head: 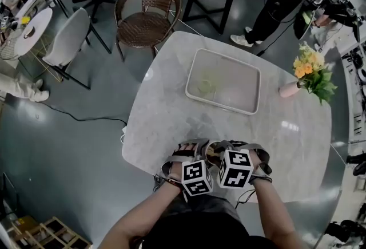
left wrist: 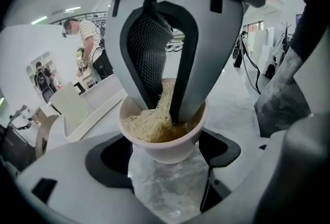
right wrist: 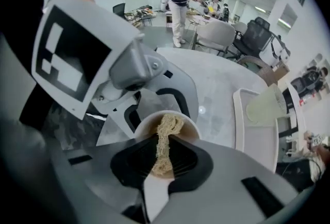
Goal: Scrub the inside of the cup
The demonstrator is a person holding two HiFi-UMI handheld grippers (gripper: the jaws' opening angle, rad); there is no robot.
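A pale cup (head: 212,155) stands between my two grippers near the table's front edge. In the left gripper view the cup (left wrist: 166,150) sits between the wide-spread jaws of my left gripper (left wrist: 164,166), with the dark pads against its sides. My right gripper (left wrist: 164,107) points steeply down into the cup, shut on a straw-coloured fibrous scrubber (left wrist: 148,126). In the right gripper view the scrubber (right wrist: 164,138) hangs from the right gripper (right wrist: 161,164) down into the cup (right wrist: 183,119). The cup's inside looks brownish. In the head view the left gripper (head: 194,148) and the right gripper (head: 222,150) almost touch.
A white tray (head: 252,78) lies in the middle of the marble table (head: 286,145), holding a pale green see-through thing (head: 206,87). A pink vase of flowers (head: 310,73) stands at the right. A wicker chair (head: 146,13) stands beyond the table, with people further back.
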